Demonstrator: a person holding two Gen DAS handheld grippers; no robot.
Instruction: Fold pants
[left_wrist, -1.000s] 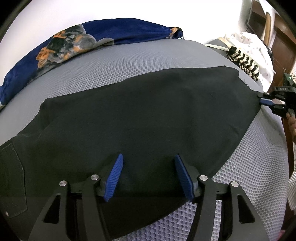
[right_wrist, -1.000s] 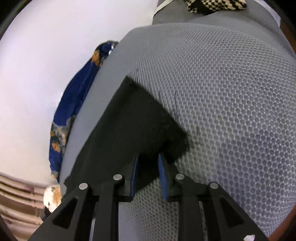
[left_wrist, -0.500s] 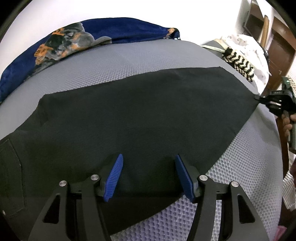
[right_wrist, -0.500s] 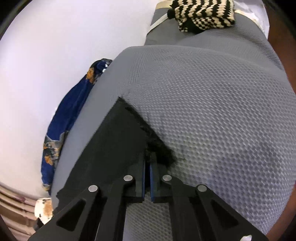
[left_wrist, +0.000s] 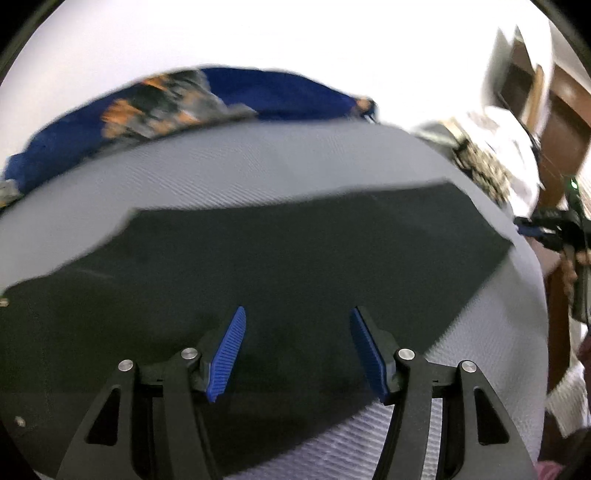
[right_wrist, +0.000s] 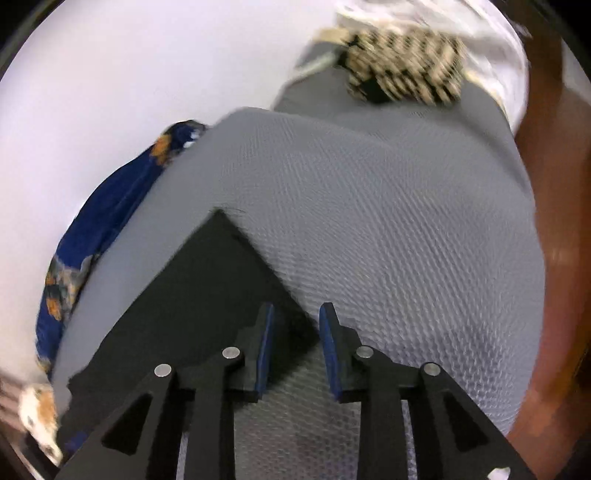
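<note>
Through the left wrist I am seeing the pants (left_wrist: 288, 258) lying flat, folded lengthwise, on the grey bed (left_wrist: 258, 162) under my left gripper (left_wrist: 297, 350), jaws apart and empty, while through the right wrist my right gripper (right_wrist: 295, 347) is opening its jaws above the hem corner, gripping nothing, leaving the crosswise folds undone.

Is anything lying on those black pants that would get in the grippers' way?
Nothing visible does. The black pants lie flat and bare; the blue cloth and striped knit sit apart on the grey mattress.
</note>
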